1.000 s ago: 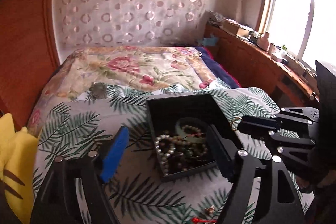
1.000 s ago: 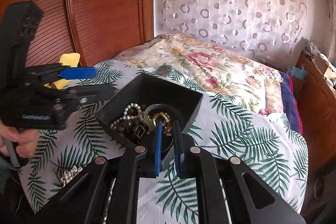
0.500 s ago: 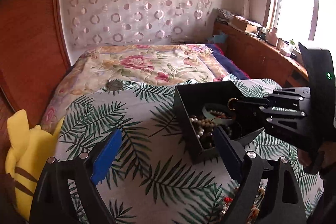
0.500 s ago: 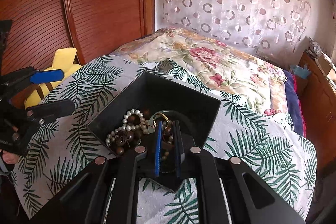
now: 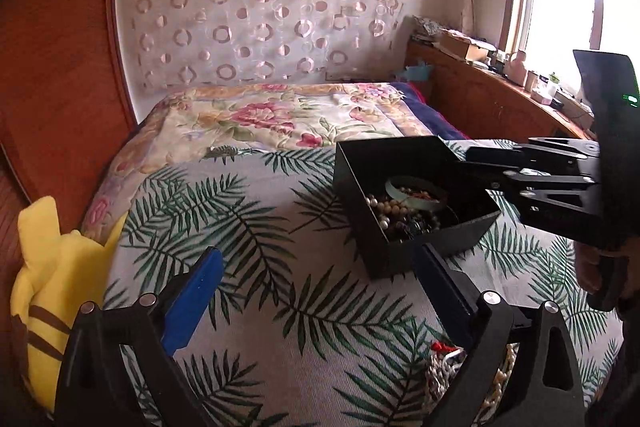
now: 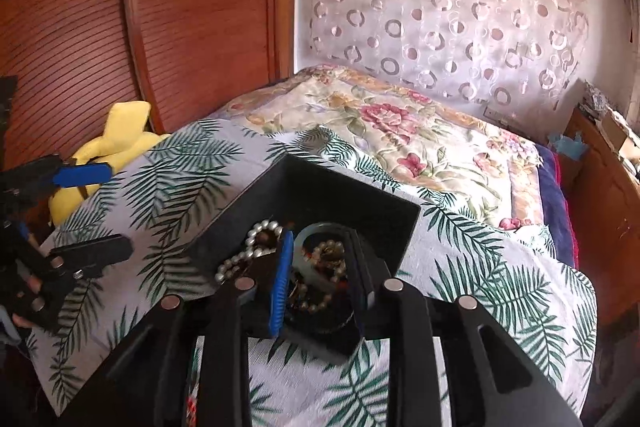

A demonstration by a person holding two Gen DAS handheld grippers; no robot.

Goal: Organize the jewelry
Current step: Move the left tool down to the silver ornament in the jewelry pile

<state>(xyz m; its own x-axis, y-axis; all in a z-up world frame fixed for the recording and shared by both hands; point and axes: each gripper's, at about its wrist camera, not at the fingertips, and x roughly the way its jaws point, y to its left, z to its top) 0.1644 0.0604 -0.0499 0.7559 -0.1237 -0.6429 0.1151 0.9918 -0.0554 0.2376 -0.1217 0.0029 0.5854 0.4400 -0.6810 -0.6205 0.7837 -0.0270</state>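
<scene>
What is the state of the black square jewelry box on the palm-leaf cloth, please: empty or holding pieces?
Holding pieces: the black square jewelry box is lidless, with a pearl strand, dark beads and a pale green bangle inside.

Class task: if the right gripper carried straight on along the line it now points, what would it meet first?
Probably the beads and pale bangle in the black box: the right gripper, jaws opening, hangs just above them; depth is unclear.

An open black box (image 5: 404, 167) sits right of centre in the left wrist view, on the palm-print bedspread. Inside lie a pearl strand (image 6: 240, 251), dark beads (image 5: 416, 223) and a pale green bangle (image 5: 416, 189). More loose jewelry (image 5: 444, 367) lies at the lower right.
</scene>
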